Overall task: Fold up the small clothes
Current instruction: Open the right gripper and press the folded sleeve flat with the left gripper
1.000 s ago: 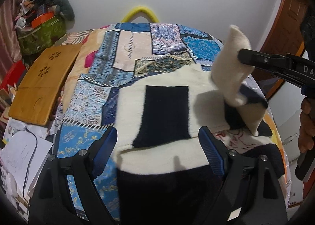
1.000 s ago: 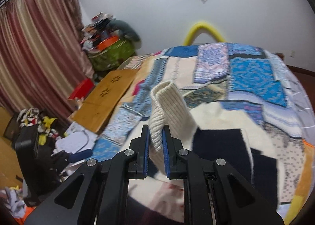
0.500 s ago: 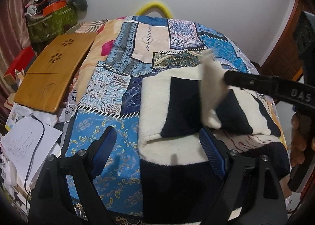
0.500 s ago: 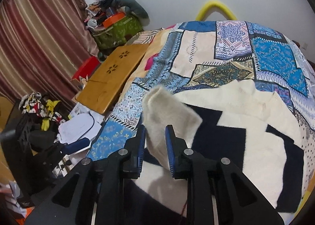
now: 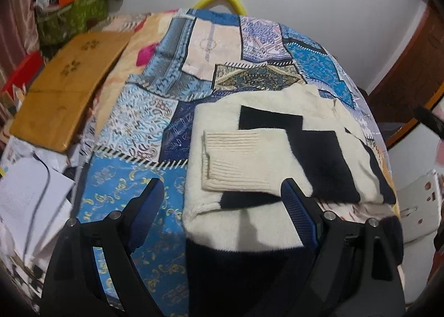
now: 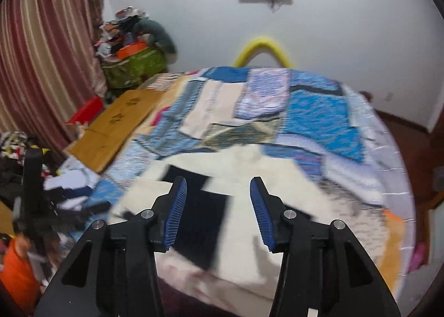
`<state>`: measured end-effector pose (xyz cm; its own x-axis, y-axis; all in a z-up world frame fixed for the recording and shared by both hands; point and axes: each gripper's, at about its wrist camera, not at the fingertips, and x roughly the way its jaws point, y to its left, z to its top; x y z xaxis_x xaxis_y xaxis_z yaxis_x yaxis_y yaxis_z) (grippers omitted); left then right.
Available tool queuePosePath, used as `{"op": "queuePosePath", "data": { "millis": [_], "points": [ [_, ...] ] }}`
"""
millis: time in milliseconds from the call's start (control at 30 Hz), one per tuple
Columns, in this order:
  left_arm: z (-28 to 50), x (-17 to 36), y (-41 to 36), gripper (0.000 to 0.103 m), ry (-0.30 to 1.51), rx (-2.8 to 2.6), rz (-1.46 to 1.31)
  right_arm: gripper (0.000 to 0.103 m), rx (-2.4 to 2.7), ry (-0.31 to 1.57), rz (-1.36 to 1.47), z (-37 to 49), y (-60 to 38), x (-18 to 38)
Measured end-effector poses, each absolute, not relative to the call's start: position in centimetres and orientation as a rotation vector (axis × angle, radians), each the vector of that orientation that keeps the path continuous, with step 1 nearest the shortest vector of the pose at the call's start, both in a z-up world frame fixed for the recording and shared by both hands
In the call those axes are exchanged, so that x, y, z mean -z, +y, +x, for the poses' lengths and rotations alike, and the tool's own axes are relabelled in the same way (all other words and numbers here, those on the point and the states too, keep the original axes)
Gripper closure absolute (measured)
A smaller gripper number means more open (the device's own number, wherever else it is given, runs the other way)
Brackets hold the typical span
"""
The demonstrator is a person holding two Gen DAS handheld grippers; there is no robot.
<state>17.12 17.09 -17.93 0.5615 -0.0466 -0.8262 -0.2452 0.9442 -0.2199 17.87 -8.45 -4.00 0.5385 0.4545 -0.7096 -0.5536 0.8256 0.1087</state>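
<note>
A patchwork bedspread [image 5: 172,111] is covered near its front edge by a cream-and-black sweater [image 5: 327,156], its ribbed cuff [image 5: 238,161] folded across the body. Left gripper [image 5: 222,200] and right gripper [image 6: 219,211] are spread wide, apparently holding nothing.

Between the left gripper's [image 5: 222,200] matt black plastic fingers with ribbed blue pads lies a fuzzy cream-and-black knit sweater [image 5: 280,156], its cuff [image 5: 238,161] coarsely ribbed. Beyond the fingertips spreads a smooth printed patchwork cloth [image 5: 144,128]; left of them, a satin-finished wooden board [image 5: 63,89] and matt white paper [image 5: 25,195].
</note>
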Motion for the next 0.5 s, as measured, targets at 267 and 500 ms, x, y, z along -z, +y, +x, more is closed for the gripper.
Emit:
{"op": "queuePosePath", "data": {
  "millis": [267, 500],
  "points": [
    [19.2, 20.8, 18.6, 0.02, 1.043, -0.126, -0.457, 0.045, -0.444, 0.807, -0.131, 18.4, -17.0, 4.8],
    [20.9, 22.5, 18.0, 0.04, 1.094, -0.105, -0.462, 0.044, -0.347, 0.889, -0.059, 19.0, -22.4, 7.7]
  ]
}}
